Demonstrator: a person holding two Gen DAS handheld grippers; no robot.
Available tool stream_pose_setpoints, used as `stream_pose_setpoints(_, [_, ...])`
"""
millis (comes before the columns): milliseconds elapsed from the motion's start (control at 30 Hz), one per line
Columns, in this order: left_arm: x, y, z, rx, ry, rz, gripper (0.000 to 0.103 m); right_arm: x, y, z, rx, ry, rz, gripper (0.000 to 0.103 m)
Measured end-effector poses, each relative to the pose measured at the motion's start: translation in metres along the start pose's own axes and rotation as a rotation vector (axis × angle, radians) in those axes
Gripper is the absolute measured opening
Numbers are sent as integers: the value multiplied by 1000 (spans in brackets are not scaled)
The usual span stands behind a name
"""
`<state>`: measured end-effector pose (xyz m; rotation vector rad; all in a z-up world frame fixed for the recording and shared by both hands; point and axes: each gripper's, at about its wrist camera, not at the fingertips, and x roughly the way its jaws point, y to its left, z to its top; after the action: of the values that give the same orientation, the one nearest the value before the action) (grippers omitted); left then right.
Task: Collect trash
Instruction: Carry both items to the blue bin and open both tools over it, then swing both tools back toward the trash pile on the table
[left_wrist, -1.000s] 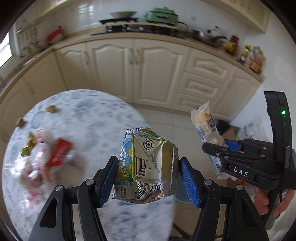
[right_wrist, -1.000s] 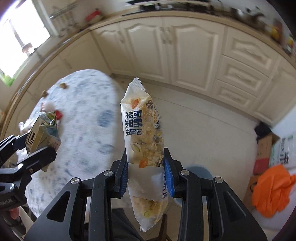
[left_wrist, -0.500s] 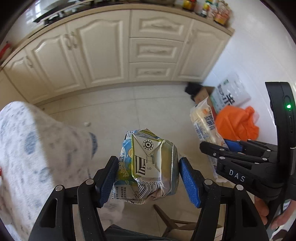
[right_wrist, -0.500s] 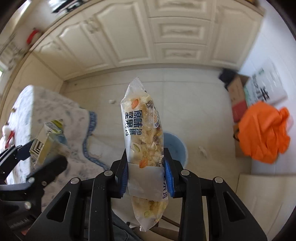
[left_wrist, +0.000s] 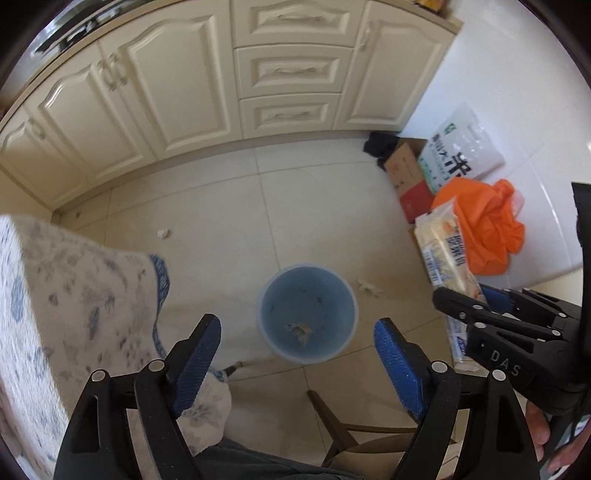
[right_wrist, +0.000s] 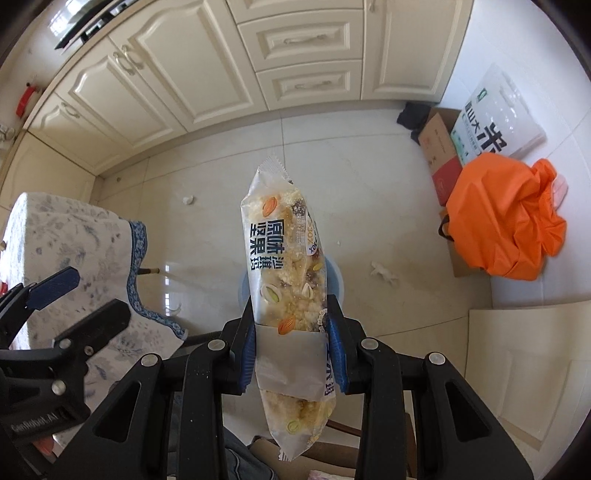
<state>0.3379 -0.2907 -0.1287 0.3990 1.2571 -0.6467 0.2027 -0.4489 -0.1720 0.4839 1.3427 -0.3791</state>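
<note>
The left gripper (left_wrist: 297, 354) has just been opening and stands released above the blue bin (left_wrist: 308, 314), nothing between its pads; a crumpled carton (left_wrist: 298, 329) lies in the bin's bottom. To its right, the right gripper (right_wrist: 291, 354) clenches a snack packet (right_wrist: 286, 280) over the tiled floor (left_wrist: 207, 229).

- Right gripper (right_wrist: 291, 343): pads clamped on both sides of a snack packet (right_wrist: 286, 273), which stands upright between them.
- Blue bin (right_wrist: 338, 284): on the floor directly behind the packet, mostly hidden.
- Left gripper (right_wrist: 86, 295): at the left edge, jaws apart, nothing between them.
- Orange bag (right_wrist: 506, 218): on the floor at right.
</note>
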Motion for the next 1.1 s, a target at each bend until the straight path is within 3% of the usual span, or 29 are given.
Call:
stream_pose_setpoints(267, [-13, 10, -16, -94, -4, 46, 81, 18, 29, 1, -47, 47, 33, 38])
stream_pose_setpoints(333, [-16, 11, -20, -106, -13, 49, 81, 20, 33, 3, -44, 59, 35, 65])
stream_pose_setpoints(400, [-22, 13, -28, -114, -18, 48, 81, 14, 35, 4, -41, 27, 33, 76])
stream_pose_setpoints(1100, [-54, 29, -67, -133, -54, 17, 81, -17, 49, -20, -97, -32, -24, 77])
